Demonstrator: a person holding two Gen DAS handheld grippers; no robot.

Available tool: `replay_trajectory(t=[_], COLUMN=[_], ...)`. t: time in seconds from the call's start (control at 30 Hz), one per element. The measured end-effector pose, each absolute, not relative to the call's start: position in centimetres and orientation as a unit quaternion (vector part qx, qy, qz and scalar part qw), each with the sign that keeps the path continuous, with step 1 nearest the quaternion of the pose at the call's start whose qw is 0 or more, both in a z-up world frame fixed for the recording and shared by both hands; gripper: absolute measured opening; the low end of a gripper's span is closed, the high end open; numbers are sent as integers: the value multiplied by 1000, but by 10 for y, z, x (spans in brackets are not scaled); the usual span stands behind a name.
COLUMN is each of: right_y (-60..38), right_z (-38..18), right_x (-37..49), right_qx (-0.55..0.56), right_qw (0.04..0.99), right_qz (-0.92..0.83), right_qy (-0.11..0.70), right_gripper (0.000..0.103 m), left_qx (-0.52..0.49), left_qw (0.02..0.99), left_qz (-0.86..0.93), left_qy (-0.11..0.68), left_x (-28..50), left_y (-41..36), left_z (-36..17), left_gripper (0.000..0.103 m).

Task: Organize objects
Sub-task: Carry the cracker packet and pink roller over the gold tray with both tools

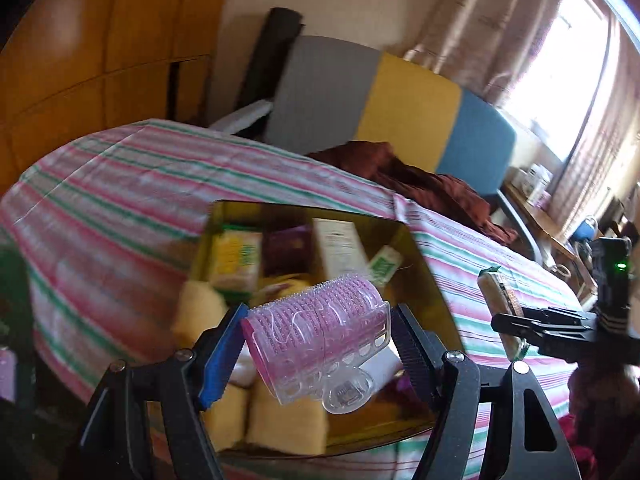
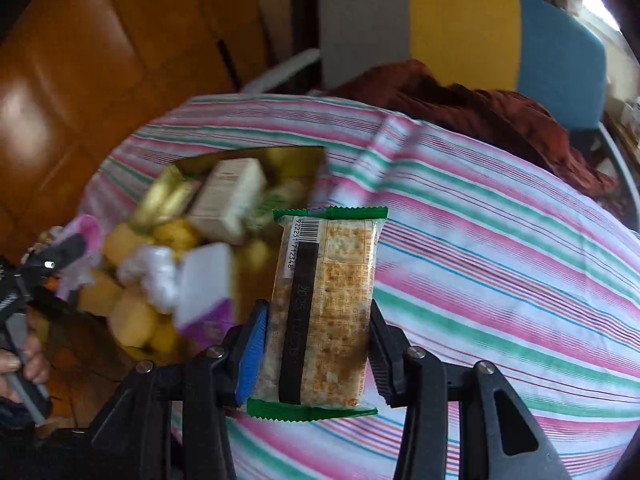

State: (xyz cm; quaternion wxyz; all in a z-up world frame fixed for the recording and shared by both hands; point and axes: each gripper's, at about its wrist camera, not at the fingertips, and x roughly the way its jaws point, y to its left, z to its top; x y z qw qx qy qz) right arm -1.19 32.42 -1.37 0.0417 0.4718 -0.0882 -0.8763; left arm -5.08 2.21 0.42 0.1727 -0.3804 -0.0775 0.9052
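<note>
My left gripper (image 1: 320, 344) is shut on a pink hair roller (image 1: 320, 332) with a clear plastic clip, held above a gold tray (image 1: 416, 252) full of small boxes and yellow packets. My right gripper (image 2: 316, 354) is shut on a cracker packet (image 2: 326, 304) with green ends, held above the striped cloth to the right of the gold tray (image 2: 304, 158). In the left wrist view the right gripper (image 1: 516, 320) shows at the right edge with the cracker packet (image 1: 498, 292). In the right wrist view the left gripper (image 2: 68, 252) appears blurred at the left with the pink roller (image 2: 86, 226).
A pink, green and white striped cloth (image 2: 500, 260) covers the table. A dark red cloth (image 2: 480, 112) lies at its far edge before a grey, yellow and blue chair back (image 2: 460, 28). Wooden cabinets (image 1: 100, 40) stand at the left. A hand (image 2: 28, 364) grips the left tool's handle.
</note>
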Motion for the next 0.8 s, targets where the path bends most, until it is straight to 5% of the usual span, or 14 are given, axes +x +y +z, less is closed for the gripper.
replay_trajectory(t=[0.8], right_y=[290], right_z=[-40], right_x=[-80], right_qx=[486], right_qw=[62], right_qz=[-865], right_qy=[-107], right_gripper=[46], left_qx=[-400], left_qw=[218], left_qz=[890], left_qy=[18], left_x=[-63], left_y=[106], left_z=[-20], left_gripper=[73])
